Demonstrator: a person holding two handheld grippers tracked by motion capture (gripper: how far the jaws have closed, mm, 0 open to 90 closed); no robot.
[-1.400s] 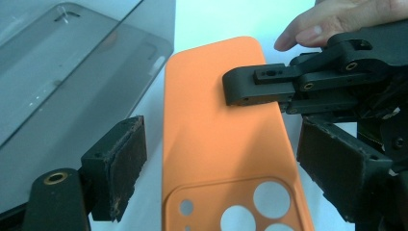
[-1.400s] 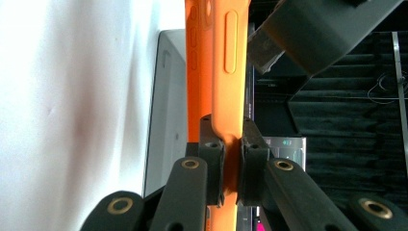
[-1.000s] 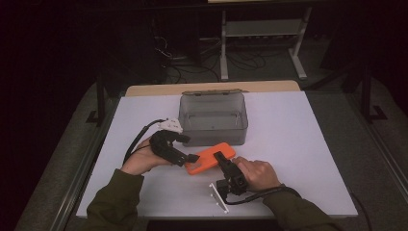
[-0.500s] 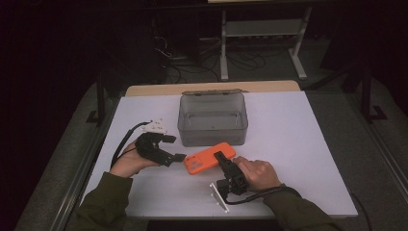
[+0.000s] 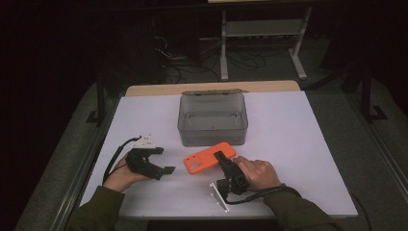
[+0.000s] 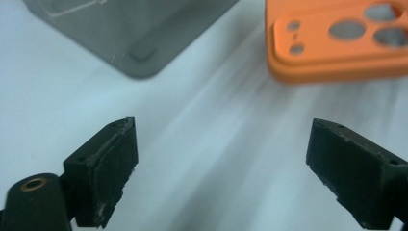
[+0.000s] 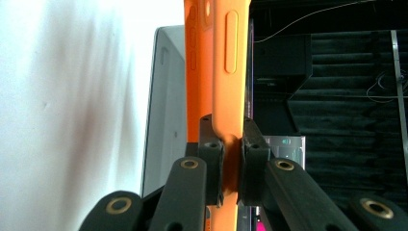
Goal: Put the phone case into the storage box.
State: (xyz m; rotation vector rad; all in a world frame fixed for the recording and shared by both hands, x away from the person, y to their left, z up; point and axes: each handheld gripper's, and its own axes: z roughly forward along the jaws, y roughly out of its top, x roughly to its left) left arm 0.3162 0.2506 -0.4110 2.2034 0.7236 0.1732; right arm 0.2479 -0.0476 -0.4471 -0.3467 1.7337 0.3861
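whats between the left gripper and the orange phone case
Nothing: bare white table separates the open left gripper from the orange phone case, as the high view and the left gripper view show.

A dark lab: white test table (image 5: 298, 144), cables (image 5: 183, 57), metal rack (image 5: 262, 36).

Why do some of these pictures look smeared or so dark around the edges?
High view: the white table is lit while the room behind sits in near darkness. Left gripper view: the table surface is streaked with motion blur, and the orange phone case and grey box look soft. Right gripper view: the table glares white at left, and the clamped orange phone case stays fairly sharp.
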